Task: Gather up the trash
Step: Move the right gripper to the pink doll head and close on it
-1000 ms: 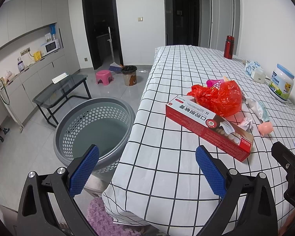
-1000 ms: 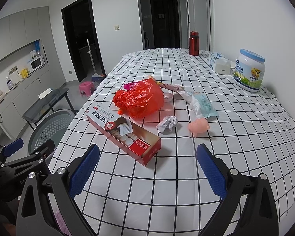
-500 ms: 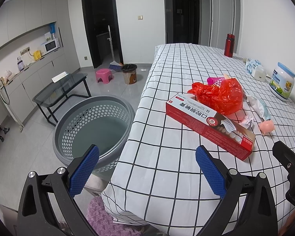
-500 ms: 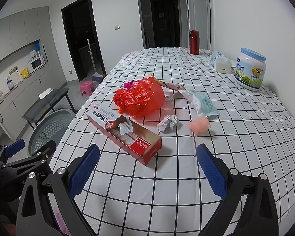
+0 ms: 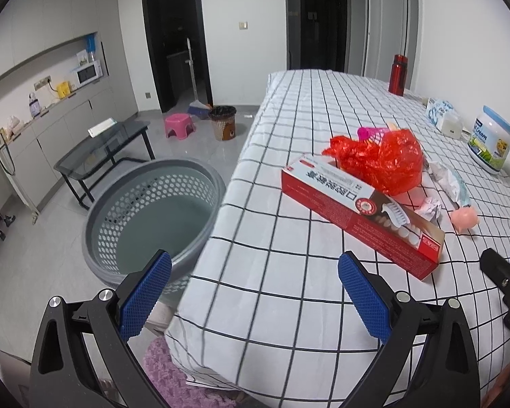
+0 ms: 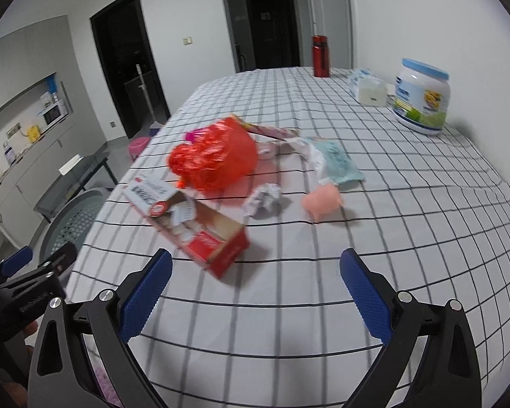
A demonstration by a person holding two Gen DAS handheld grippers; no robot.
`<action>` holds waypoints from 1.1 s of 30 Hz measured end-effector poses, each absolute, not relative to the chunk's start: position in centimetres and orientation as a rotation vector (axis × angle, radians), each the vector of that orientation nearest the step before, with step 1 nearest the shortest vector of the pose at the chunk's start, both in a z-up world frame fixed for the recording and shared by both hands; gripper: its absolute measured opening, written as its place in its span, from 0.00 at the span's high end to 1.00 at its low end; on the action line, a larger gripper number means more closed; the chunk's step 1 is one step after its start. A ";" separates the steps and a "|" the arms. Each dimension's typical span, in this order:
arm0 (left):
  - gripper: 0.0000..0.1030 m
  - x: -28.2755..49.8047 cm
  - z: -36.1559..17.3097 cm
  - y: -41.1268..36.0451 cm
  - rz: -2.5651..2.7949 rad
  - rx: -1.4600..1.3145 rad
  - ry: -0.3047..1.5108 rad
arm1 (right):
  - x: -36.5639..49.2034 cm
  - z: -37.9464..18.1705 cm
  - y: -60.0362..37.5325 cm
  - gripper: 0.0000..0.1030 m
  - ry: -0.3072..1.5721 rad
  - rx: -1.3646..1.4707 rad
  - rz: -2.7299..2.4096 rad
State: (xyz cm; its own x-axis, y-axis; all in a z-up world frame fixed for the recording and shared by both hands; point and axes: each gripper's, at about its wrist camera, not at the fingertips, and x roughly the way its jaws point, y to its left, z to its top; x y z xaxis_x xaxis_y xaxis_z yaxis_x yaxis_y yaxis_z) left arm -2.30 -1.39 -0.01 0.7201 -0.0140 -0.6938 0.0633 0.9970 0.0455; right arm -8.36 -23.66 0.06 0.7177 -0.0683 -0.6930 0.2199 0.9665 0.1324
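Only the left wrist view showed the whole gray basket (image 5: pixel 153 217) on the floor beside the table (image 5: pixel 289 306), with a pink stool (image 5: pixel 178 125) and a small bin (image 5: pixel 222 125) farther back. The right wrist view showed just a bit of that basket (image 6: pixel 73 221), but it showed the trash more clearly, though that view was a little blurry.

The left gripper (image 5: pixel 255 294) was spread wide and held nothing. It hung over the table's near corner, and the red box (image 5: pixel 360 210) lay just ahead of its right finger. The red plastic bag (image 5: pixel 384 159) sat behind the box, touching it.

The right gripper (image 6: pixel 255 292) was also spread wide with nothing in it. The red box (image 6: pixel 193 221) lay just in front of its left finger. A crumpled paper ball (image 6: pixel 263 199) and a small pink pig (image 6: pixel 323 200) sat a little farther on, with a torn wrapper (image 6: pixel 333 159) behind them
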 end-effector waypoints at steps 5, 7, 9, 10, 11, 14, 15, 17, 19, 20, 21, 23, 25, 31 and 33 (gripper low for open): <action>0.06 -1.3 -0.6 -2.9 -0.068 0.072 0.778 | -7.8 -0.7 -26.6 0.08 0.771 0.225 -0.226; 0.06 -0.9 -0.5 -3.6 -0.077 0.071 0.771 | -7.4 -1.0 -27.7 0.08 0.781 0.228 -0.247; 0.06 -0.3 -0.4 -4.1 -0.090 0.060 0.768 | -6.5 -1.4 -29.0 0.08 0.797 0.233 -0.263; 0.06 0.1 -0.3 -4.4 -0.095 0.052 0.769 | -6.0 -1.6 -29.5 0.08 0.807 0.232 -0.267; 0.06 0.3 -0.3 -4.6 -0.099 0.046 0.769 | -5.6 -1.8 -29.7 0.08 0.815 0.230 -0.265; 0.06 1.4 -0.2 -5.7 -0.105 0.041 0.776 | -4.0 -2.4 -30.9 0.08 0.849 0.232 -0.250; 0.06 1.7 -0.2 -6.0 -0.101 0.044 0.782 | -3.5 -2.5 -31.2 0.08 0.859 0.228 -0.245; 0.06 2.3 -0.3 -6.6 -0.092 0.052 0.793 | -2.3 -3.0 -31.7 0.08 0.883 0.212 -0.229; 0.06 2.7 -0.6 -7.1 -0.076 0.059 0.806 | -1.3 -3.4 -32.1 0.08 0.907 0.198 -0.206; 0.06 3.0 -0.7 -7.4 -0.065 0.061 0.815 | -0.7 -3.7 -32.3 0.09 0.918 0.192 -0.195; 0.06 3.1 -0.7 -7.6 -0.059 0.060 0.821 | -0.3 -3.9 -32.6 0.09 0.921 0.187 -0.191; 0.06 3.3 -0.8 -7.9 -0.052 0.056 0.828 | 0.3 -4.1 -33.0 0.09 0.926 0.182 -0.182; 0.06 3.4 -0.8 -8.0 -0.043 0.055 0.829 | 0.9 -4.4 -33.3 0.09 0.939 0.168 -0.159; 0.06 3.7 -1.2 -8.8 -0.028 0.026 0.857 | 1.7 -4.9 -33.5 0.09 0.945 0.143 -0.097; 0.06 3.7 -1.4 -9.2 -0.024 0.029 0.865 | 2.0 -5.1 -33.5 0.09 0.943 0.139 -0.078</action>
State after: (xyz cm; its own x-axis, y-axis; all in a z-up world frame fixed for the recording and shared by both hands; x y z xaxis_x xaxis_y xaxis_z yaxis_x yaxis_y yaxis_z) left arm 3.72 -9.18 -1.38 0.6484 -0.0095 -0.7612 0.0334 0.9993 0.0159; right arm 2.04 -33.51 -5.05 0.5856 -0.0057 -0.8106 0.1273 0.9882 0.0850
